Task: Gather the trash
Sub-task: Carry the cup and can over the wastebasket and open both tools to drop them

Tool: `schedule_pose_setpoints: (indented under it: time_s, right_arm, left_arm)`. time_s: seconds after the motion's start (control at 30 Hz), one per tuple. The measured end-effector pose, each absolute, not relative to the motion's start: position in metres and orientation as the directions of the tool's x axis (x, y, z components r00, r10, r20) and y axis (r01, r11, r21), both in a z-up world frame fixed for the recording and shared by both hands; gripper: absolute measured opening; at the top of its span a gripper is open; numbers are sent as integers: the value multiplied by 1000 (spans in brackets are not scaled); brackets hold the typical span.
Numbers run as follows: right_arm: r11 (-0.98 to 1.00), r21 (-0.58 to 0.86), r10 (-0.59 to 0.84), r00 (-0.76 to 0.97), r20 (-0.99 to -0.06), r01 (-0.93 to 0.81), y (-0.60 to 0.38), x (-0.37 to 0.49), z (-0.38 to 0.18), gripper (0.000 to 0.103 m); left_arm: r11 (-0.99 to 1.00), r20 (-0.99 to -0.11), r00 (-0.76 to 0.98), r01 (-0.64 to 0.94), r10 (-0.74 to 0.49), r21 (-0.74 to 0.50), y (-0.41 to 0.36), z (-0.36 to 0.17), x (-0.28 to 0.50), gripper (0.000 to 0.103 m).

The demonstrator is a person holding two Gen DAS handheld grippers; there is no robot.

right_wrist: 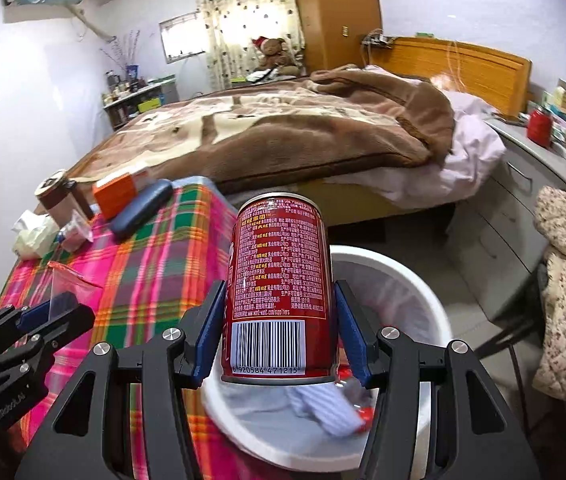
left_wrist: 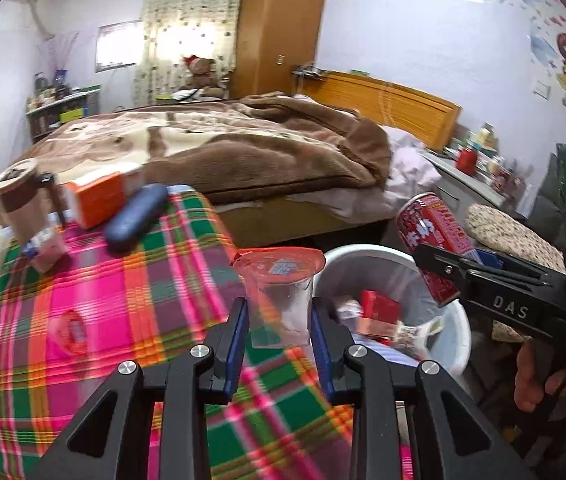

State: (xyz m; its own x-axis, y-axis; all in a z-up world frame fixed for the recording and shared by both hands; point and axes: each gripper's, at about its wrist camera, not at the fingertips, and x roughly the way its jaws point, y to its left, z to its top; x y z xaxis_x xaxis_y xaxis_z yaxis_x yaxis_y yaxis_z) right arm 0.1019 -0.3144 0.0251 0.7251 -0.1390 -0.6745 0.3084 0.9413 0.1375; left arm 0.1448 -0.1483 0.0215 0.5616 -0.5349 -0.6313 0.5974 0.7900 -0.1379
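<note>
Right gripper (right_wrist: 279,320) clamps the red can (right_wrist: 279,284), long axis upright, directly above the white bin (right_wrist: 415,280). Left gripper (left_wrist: 279,332) grips the clear plastic cup (left_wrist: 279,292) over the plaid table's bin-side edge, farther from the bin.

Your left gripper (left_wrist: 279,320) clamps a clear plastic cup (left_wrist: 279,292) with a red lid at the plaid table's (left_wrist: 83,320) right edge, beside the white bin (left_wrist: 453,334). Your right gripper (left_wrist: 449,266) holds a red can (left_wrist: 431,232) above that bin.
</note>
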Motion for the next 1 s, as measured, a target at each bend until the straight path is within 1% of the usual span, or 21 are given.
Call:
schedule_pose_setpoints:
  time_s: [0.17,0.43,0.53,0.63,0.8,0.83,0.9,0.93,0.97,1.0]
  right_arm:
    - [932,127,-161,700,-696,340,-334,94,15,54]
    - [934,119,-136,643,-754,337,-358,92,-11,54]
    - [937,98,-143,625,-768,334,-365,90,-18,54]
    - [937,111,-125,613,-780,332,-372,90,-23,54]
    - [936,107,-125,599,-791,337,-378,91,-28,54]
    - [934,113,-121,598,-792,338,-378,90,-29,55]
    - [934,123,-115,610,-784,335,-380,89,-28,57]
    - [934,122,-119,614,-780,337,-380,88,-27,63]
    - [933,120,-124,616,-778,339,-380,87,-26,66]
    - [933,120,-126,619,-775,340,-379,87,-25,67]
  left_arm:
    - [756,-654,515,641,-555,-137,-183,12,134,31]
    - [713,-692,459,692,-557,-115,-226,-9,116,31]
    - [700,-709,438,706,-552,-109,-238,-19,112,31]
    - [694,-727,418,711,-544,-111,-246,-26,110,31]
    - [700,-736,417,706,-534,-108,-251,-30,110,31]
    - [703,-735,420,704,-532,-106,-251,-30,110,32]
    - [702,-733,419,703,-535,-111,-252,-30,111,45]
    - [703,-733,418,702,-537,-115,-252,-30,112,55]
    - [703,-732,417,701,-538,-117,-252,-29,112,58]
    - [706,-731,419,698,-538,-119,-251,-29,113,58]
